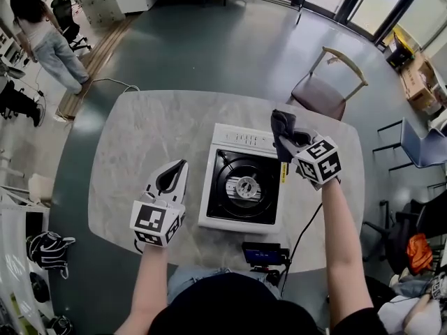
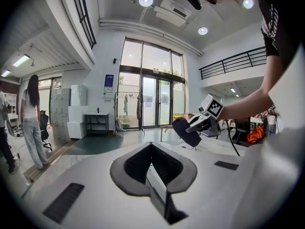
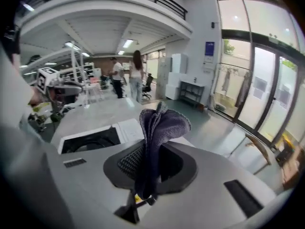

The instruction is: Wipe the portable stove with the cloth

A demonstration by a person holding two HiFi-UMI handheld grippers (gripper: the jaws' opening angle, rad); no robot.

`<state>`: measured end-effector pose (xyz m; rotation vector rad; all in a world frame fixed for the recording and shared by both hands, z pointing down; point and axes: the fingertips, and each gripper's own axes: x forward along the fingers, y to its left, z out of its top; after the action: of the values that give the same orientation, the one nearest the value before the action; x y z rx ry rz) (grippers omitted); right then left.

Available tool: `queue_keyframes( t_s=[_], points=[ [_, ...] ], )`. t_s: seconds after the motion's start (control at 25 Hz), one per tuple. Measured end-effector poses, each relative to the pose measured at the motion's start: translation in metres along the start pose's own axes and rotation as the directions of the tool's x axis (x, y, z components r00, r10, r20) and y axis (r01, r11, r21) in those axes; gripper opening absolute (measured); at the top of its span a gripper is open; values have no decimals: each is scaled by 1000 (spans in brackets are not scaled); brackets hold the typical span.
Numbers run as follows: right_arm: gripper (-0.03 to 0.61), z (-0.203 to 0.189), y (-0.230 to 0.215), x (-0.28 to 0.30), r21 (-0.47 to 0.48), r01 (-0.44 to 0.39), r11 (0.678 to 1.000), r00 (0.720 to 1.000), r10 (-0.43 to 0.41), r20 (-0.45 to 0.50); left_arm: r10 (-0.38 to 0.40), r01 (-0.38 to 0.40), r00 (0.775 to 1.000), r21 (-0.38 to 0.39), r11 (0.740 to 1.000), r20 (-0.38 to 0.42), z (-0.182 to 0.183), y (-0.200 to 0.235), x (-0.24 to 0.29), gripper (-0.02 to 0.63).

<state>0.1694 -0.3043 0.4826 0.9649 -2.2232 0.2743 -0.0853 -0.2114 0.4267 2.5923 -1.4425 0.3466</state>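
The white portable stove [image 1: 241,180] with its black burner top sits in the middle of the marble table [image 1: 140,138]; the right gripper view shows it too [image 3: 90,140]. My right gripper [image 1: 285,142] hovers over the stove's far right corner, shut on a dark grey cloth [image 1: 282,123] that stands bunched above the jaws [image 3: 159,123]. My left gripper [image 1: 181,166] is held left of the stove, above the table, its jaws closed with nothing between them [image 2: 151,147]. In the left gripper view the cloth [image 2: 186,131] hangs from the right gripper [image 2: 198,124].
A chair [image 1: 328,86] stands at the table's far side and a blue chair [image 1: 419,149] off to the right. A black device [image 1: 264,253] with a cable lies at the table's near edge. A person [image 1: 42,37] stands far left.
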Motion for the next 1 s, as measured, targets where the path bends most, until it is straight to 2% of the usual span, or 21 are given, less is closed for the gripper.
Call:
queue_keyframes(
  t_s=[0.12, 0.24, 0.4, 0.56, 0.8, 1.0],
  points=[
    [64, 26, 40, 9, -121, -161, 980, 986, 165, 25, 16, -16, 1000, -12, 1000, 0, -3, 3, -4, 11],
    [64, 42, 64, 24, -192, -228, 955, 973, 230, -12, 33, -33, 999, -23, 999, 5, -5, 9, -9, 11],
    [64, 57, 88, 45, -233, -296, 926, 955, 290, -60, 63, -63, 998, -38, 997, 16, -3, 21, -15, 11],
    [64, 57, 112, 68, -265, -350, 898, 936, 332, -113, 94, -92, 995, -58, 994, 25, -4, 34, -21, 11],
    [64, 43, 130, 98, -328, -391, 860, 916, 330, -226, 134, -130, 991, -112, 985, 24, -17, 53, -25, 11],
    [64, 29, 142, 112, -411, -471, 780, 871, 339, -356, 140, -136, 990, -142, 981, 17, -28, 60, -25, 11]
  ],
)
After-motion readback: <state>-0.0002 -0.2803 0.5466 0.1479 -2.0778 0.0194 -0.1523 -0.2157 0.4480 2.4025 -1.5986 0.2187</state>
